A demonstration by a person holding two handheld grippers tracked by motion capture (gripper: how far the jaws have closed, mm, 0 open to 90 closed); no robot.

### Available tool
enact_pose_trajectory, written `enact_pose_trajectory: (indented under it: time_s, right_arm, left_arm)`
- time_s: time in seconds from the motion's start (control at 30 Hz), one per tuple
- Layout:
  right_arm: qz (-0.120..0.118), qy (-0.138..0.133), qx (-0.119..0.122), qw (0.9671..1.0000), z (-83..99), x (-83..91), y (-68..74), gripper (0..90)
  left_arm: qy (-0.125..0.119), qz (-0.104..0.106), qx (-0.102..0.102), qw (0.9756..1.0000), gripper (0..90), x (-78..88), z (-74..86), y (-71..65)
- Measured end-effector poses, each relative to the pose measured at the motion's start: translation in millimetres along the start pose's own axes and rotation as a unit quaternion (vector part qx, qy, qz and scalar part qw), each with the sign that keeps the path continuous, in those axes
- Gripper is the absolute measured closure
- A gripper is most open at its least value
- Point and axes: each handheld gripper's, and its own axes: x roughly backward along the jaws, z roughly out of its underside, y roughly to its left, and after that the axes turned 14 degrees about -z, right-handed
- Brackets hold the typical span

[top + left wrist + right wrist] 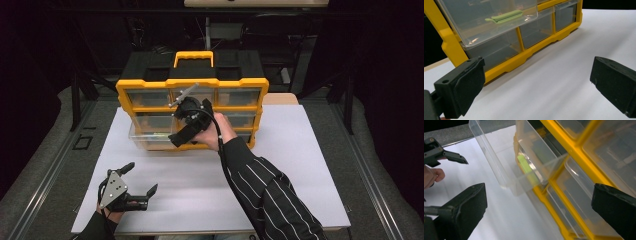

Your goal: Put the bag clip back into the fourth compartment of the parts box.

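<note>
You are holding the right gripper [176, 131] in front of the yellow organizer [127, 91], its jaws standing wide apart with nothing between them. The clear drawer [499, 165] is sticking out of the cabinet's left column, just ahead of and between your right jaws in the right gripper view, and the green clip [524, 164] is lying inside it, close to the cabinet end. Your left gripper [141, 187] is resting low over the white table [300, 165], jaws likewise spread and empty, the drawer sitting up and to the left of its left jaw. The step in hand looks like shutting the drawer: you are best served by squaring one pad flat against the drawer's front wall, pushing straight along its rails, and keeping the organizer from sliding back.
</note>
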Motion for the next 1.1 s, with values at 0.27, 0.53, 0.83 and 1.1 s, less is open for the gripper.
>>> enact_pose_trajectory:
  time_s: [0.27,0.53,0.83,1.1]
  right_arm:
    - [0.011,-0.01,-0.011,0.9998,26.5,11.9,-5.1,0.0]
    - [0.024,-0.019,-0.018,0.9994,51.9,21.4,-7.5,0.0]
    - [0.036,-0.026,-0.02,0.9988,81.3,30.1,-5.6,0.0]
    - [0.049,-0.033,-0.027,0.9979,113.4,38.4,-4.1,0.0]
  left_arm:
    - [0.001,0.001,0.0,1.0,0.2,-0.8,0.1,-0.3]
    - [0.001,0.001,0.0,1.0,0.2,-0.9,0.1,-0.5]
    - [0.001,0.002,0.001,1.0,0.2,-1.6,0.2,-0.8]
    - [0.002,0.001,-0.001,1.0,0.2,-2.0,0.2,-1.1]
